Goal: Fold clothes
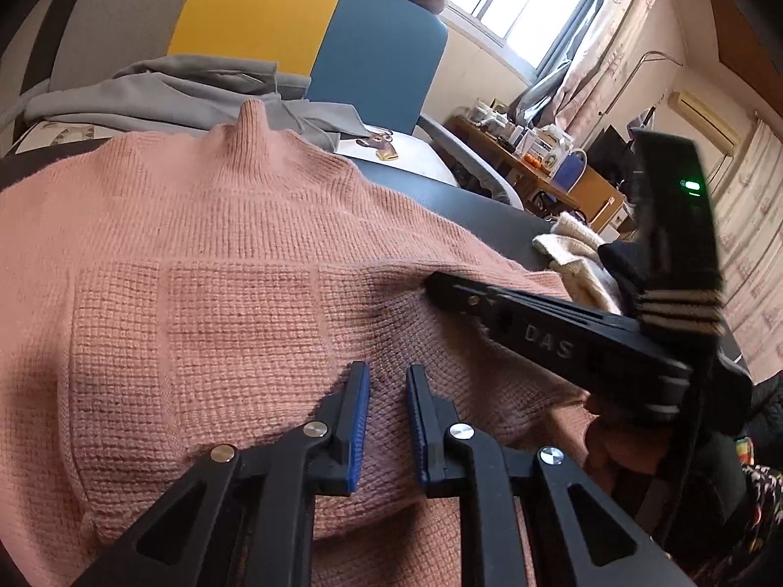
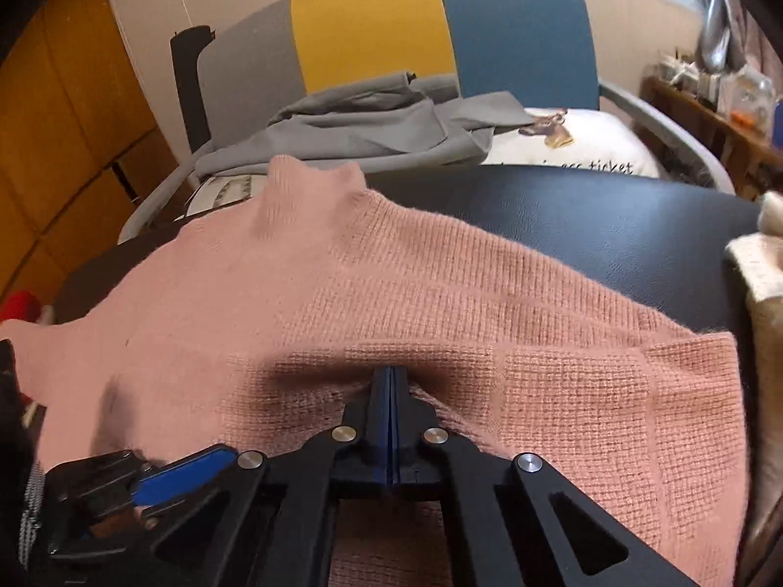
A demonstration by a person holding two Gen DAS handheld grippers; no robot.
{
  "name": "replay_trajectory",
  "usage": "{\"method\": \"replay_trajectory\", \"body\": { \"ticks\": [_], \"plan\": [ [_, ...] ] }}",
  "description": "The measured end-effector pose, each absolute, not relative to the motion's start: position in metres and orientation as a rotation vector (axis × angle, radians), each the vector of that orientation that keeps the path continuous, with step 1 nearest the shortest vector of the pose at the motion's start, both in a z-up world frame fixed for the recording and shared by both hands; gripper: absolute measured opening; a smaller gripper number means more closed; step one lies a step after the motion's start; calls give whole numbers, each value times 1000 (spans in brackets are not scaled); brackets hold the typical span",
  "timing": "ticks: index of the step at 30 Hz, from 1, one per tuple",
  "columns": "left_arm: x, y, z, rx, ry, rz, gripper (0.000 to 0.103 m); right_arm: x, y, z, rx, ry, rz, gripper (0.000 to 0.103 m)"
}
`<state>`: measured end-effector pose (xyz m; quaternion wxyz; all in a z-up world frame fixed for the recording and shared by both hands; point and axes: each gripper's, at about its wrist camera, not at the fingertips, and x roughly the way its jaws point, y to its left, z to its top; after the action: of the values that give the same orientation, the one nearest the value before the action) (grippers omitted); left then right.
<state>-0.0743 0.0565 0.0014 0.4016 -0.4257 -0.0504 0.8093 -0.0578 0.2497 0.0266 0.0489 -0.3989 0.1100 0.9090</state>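
Right tongs (image 2: 393, 381) closed on pink sweater (image 2: 342, 293); left tongs (image 1: 386, 381) slightly apart, empty.

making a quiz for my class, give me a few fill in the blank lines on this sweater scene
1. The sweater spread on the table is ____ in colour.
2. The right gripper has its jaws ____.
3. The grey garment lies on a chair whose back is grey, ____ and blue.
4. The left gripper has a narrow ____ between its pads.

Missing words: pink; shut; yellow; gap
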Motion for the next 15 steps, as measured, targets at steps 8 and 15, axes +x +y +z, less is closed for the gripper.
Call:
{"method": "replay_trajectory", "body": {
  "ticks": [8, 15],
  "plan": [
    [-75, 58, 1, -1078, -138, 2042, 16, 2, 275, 33, -1220, 459, 2738, 9],
    [-75, 59, 1, -1078, -134, 2044, 16, 39, 328, 22, -1136, 516, 2540, 5]
  ]
}}
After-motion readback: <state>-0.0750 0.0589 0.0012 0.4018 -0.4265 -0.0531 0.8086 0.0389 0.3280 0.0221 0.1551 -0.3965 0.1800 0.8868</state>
